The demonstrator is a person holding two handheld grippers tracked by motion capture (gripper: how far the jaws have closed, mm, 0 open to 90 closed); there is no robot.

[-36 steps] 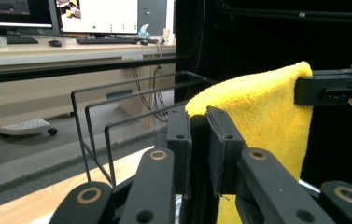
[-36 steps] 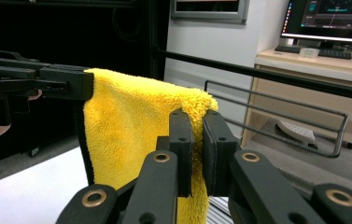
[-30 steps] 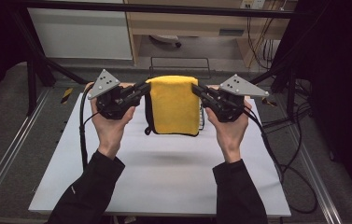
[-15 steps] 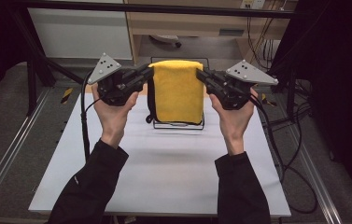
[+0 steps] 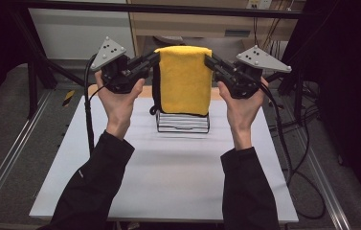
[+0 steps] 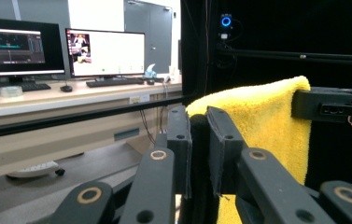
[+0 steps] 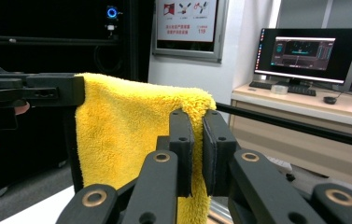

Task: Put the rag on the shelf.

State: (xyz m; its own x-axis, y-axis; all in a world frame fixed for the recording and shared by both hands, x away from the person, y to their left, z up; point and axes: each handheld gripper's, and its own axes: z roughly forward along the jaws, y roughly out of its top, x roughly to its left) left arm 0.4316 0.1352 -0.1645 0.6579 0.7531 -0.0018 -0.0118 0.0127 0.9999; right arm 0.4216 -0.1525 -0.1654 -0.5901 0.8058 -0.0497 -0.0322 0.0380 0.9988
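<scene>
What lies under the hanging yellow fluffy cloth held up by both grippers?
Under the yellow fluffy cloth a black wire rack stands on the white table. The rack's upper part is covered by the cloth.

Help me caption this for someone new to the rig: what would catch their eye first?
The bright yellow towel stands out, held up in the air above the far middle of the white table. The left tool and right tool each pinch one of its top corners, so it hangs flat between them. Below it on the table sits a black wire rack.
</scene>
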